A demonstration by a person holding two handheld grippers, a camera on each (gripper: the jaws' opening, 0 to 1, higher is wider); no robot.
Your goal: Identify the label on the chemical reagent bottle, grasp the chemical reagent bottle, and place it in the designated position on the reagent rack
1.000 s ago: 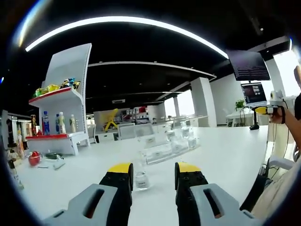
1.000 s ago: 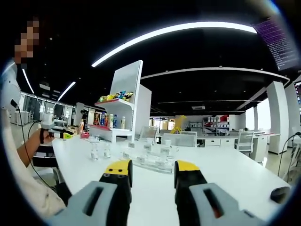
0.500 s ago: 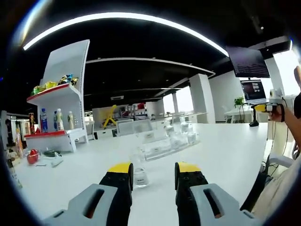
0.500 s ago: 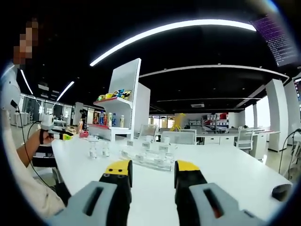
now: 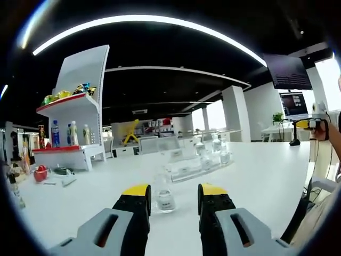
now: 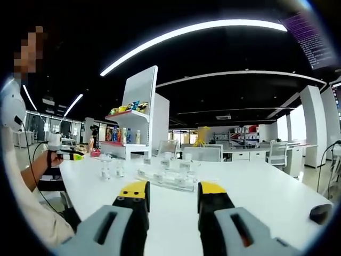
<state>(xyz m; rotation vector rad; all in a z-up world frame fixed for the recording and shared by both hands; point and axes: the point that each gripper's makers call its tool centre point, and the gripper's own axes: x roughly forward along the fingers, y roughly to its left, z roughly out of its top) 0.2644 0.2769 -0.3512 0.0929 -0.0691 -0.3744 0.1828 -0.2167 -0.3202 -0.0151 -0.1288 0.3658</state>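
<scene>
A small clear reagent bottle (image 5: 165,198) stands on the white table (image 5: 256,176), just beyond my left gripper (image 5: 174,193) and in line with the gap between its jaws. That gripper is open and holds nothing. Further back lies the clear acrylic reagent rack (image 5: 198,164) with several bottles in it. In the right gripper view the rack (image 6: 170,178) sits ahead of my right gripper (image 6: 172,193), which is open and empty. Two loose bottles (image 6: 106,170) stand left of the rack. A hand holds the other gripper (image 5: 310,124) at the far right, and the left one (image 6: 64,154) shows at the left.
A white display shelf (image 5: 74,122) with drinks and snacks stands at the table's far left, also the shelf (image 6: 136,128) in the right gripper view. Small red and green items (image 5: 40,173) lie near it. A dark mouse (image 6: 319,212) rests at the right edge. The person's sleeve (image 6: 32,218) is at lower left.
The left gripper's camera has shifted a little, so the loose bottle now sits more centrally between its jaws and looks slightly nearer. The right gripper view is almost unchanged.
</scene>
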